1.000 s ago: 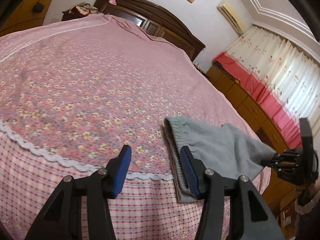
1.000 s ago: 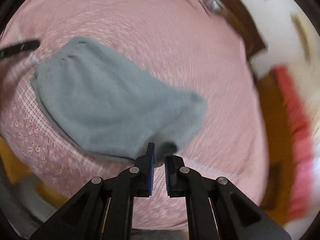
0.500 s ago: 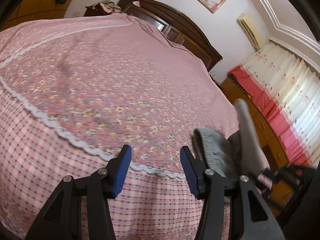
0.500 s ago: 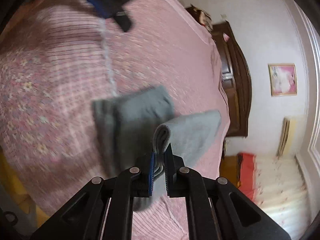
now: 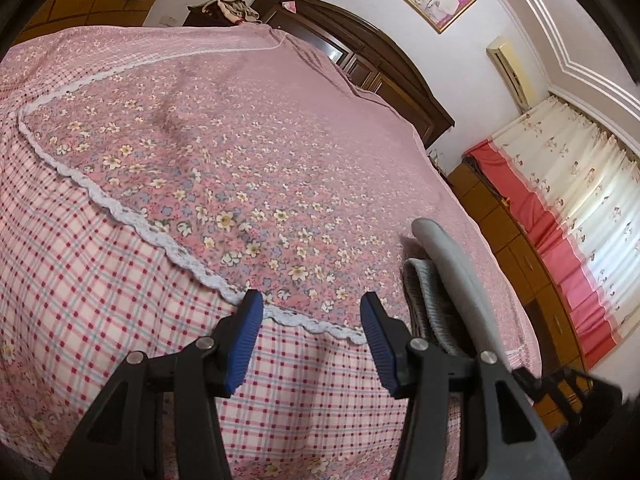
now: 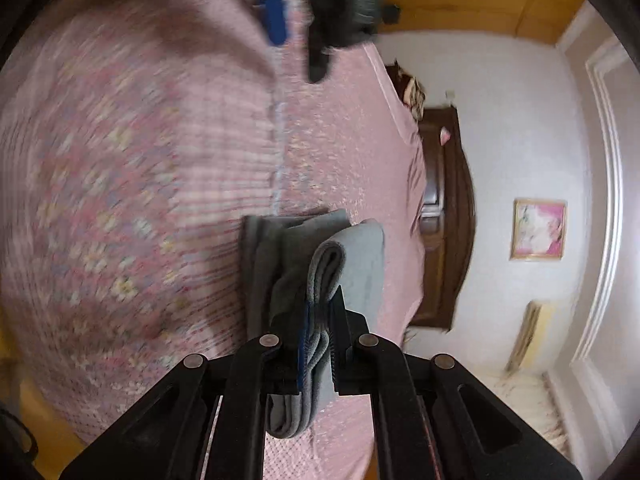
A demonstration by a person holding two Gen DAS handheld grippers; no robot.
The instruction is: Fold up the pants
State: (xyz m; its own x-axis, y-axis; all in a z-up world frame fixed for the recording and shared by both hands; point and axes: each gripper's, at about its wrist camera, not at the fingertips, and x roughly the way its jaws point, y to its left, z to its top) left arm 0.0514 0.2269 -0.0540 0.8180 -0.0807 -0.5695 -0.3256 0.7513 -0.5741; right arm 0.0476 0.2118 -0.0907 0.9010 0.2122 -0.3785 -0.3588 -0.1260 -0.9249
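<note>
Right wrist view, pants (image 6: 320,276): grey, on the bedspread (image 6: 132,184), folded bundle running away from the camera.
Right gripper (image 6: 318,344): rolled sideways, pinching a folded pants edge.
Left gripper (image 5: 312,332): spread, empty, angled down over the bed edge, pants (image 5: 444,280) just beside.

The bed (image 5: 248,168) wears a pink bedspread (image 5: 280,216) printed with small flowers, edged by a white lace trim (image 5: 132,216) with a red-checked border (image 5: 100,300) hanging below it. Grey pants (image 5: 436,304) lie folded on the bedspread at about four o'clock in the left wrist view, near the lace edge. One layer of them rises off the bed.
</note>
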